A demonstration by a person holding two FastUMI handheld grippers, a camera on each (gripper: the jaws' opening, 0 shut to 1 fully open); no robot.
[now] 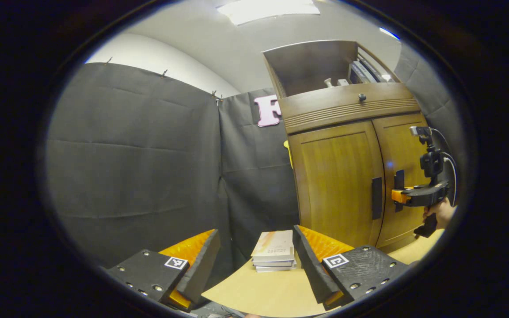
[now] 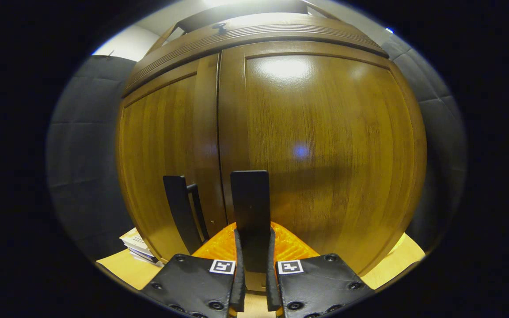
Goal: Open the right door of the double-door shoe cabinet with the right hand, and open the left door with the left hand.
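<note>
Left gripper [image 1: 254,260]: its two fingers stand wide apart, released, with nothing between them, over the near edge of the counter [image 1: 259,293].
Right gripper [image 2: 254,265]: its two fingers are clenched on the right door handle [image 2: 250,207], one pressing each side of the dark upright bar; from the left gripper view the same gripper [image 1: 398,195] sits at that handle, held by a hand [image 1: 441,213].
Counter: one pale wooden surface carrying the books and the cabinet.
Books [image 1: 274,256]: one low stack lying flat near the left side of the cabinet's foot; the number of volumes in it is hard to tell, roughly three or four; one corner of the stack also peeks out at the cabinet's left in the right gripper view.
Shoe cabinet [image 1: 338,176]: one brown wooden cabinet standing on the counter toward its far right corner, upright.
Doors: two, the left door [image 1: 336,181] and the right door [image 2: 325,145]; both look closed, meeting at a thin centre seam.
Handles: two dark vertical bars, one on each side of the seam; the left door handle [image 1: 376,198] is untouched.
Drawer [image 1: 351,107]: one, above the doors, with one small round knob [image 1: 362,97].
Top shelf [image 1: 312,66]: one open compartment holding a few small items too unclear to name.
</note>
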